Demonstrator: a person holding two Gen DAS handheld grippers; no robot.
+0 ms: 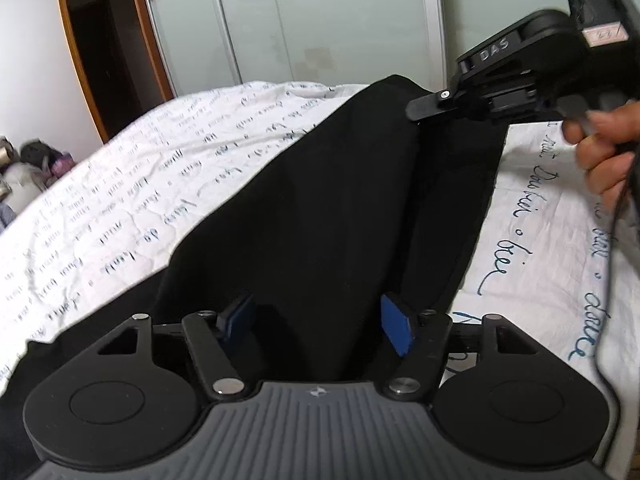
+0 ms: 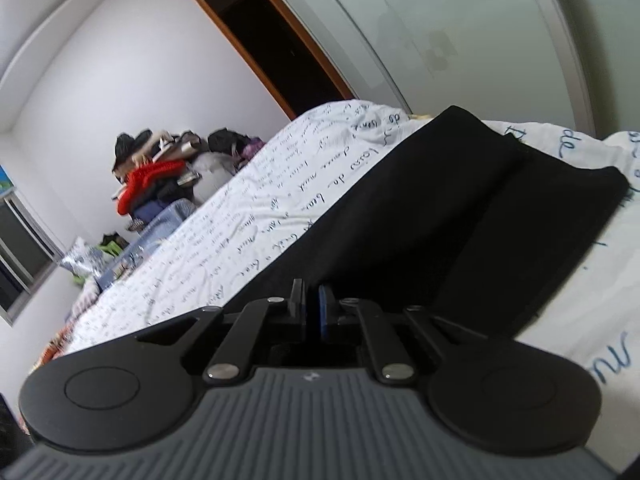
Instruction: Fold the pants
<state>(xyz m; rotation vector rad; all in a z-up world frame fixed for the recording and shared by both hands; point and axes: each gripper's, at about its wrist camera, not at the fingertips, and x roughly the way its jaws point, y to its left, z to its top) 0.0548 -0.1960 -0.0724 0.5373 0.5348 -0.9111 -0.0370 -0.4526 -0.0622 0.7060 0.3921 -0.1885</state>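
Black pants (image 1: 328,208) lie lengthwise on a white bedsheet with blue script (image 1: 120,184). My left gripper (image 1: 318,320) is open, its blue pads (image 1: 396,328) spread wide just above the near part of the pants, holding nothing. My right gripper (image 1: 416,114) shows in the left wrist view at the upper right, its fingers touching the far raised part of the pants. In the right wrist view the right gripper (image 2: 312,312) has its fingers pressed together over the pants (image 2: 460,216); whether cloth is pinched between them is hidden.
The bed (image 2: 224,232) fills most of both views. A heap of clothes and bags (image 2: 168,176) sits beyond its far left side. A dark doorway with a wooden frame (image 1: 100,52) and frosted wardrobe doors (image 1: 320,20) stand behind the bed.
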